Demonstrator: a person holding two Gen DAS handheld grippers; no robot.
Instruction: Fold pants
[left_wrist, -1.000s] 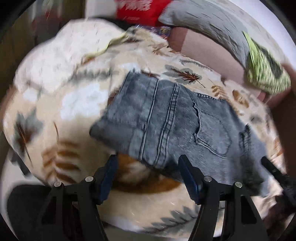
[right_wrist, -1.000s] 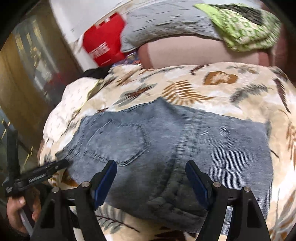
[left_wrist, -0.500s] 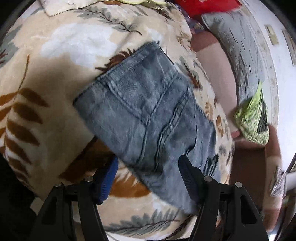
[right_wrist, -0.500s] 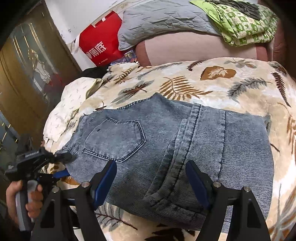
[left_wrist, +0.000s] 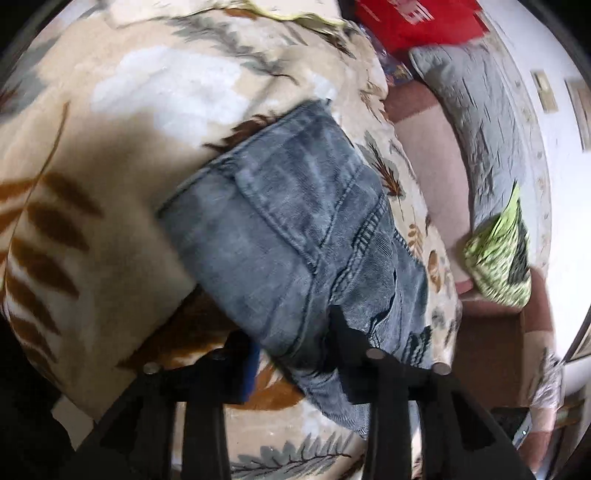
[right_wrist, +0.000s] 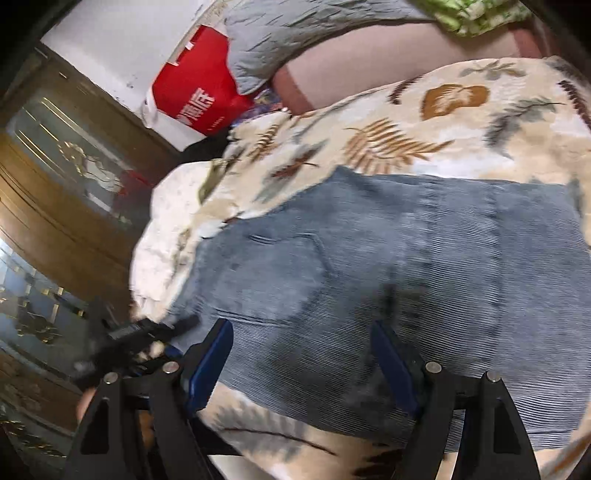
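Left wrist view: we are seeing one pair of jeans, folded into a thick grey-blue block, lying at the centre of the frame on one leaf-print blanket. Our left gripper has just been closing its jaws; the near edge of the jeans is sitting between the two fingers, though we cannot tell whether the pads are pressing it. To the left, bare blanket is leaving open room. At the upper right, one red bag, one grey pillow and one green cloth are crowding the far side.

In the right wrist view, our right gripper is standing wide open, holding nothing, over the lower edge of the jeans. The left gripper is showing at the lower left corner of the jeans.
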